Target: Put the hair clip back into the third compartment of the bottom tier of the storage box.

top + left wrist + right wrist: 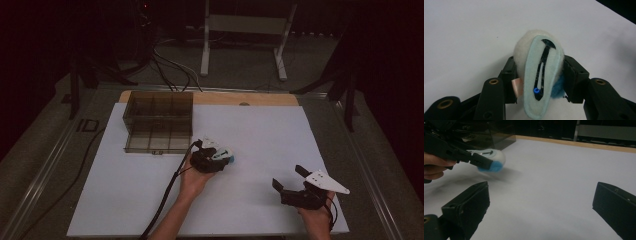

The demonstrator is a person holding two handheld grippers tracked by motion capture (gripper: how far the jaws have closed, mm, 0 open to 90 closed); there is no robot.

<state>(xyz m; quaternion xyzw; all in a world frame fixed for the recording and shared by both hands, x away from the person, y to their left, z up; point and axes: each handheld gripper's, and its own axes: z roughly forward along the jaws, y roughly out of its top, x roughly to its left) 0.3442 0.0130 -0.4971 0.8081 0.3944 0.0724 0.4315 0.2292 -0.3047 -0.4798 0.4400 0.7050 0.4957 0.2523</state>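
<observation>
A small plush toy [227,155] hangs just above the white sheet [265,135] near the middle of the table. It is a white fluffy ball [526,47] with a pale blue felt oval bearing a black mark, and a darker blue tuft [494,167] underneath. My left gripper [541,75] is shut on it, its black jaws pressing on both sides of the ball. My right gripper [288,177] rests low at the front right of the sheet. It is open, and only bare sheet lies between its jaws [544,200].
A smoky transparent compartment box [157,122] stands open at the back left of the sheet. The table's wooden edge [260,99] runs behind it. A black cable [165,200] trails from my left gripper toward the front edge. A white metal frame [245,25] stands on the floor beyond.
</observation>
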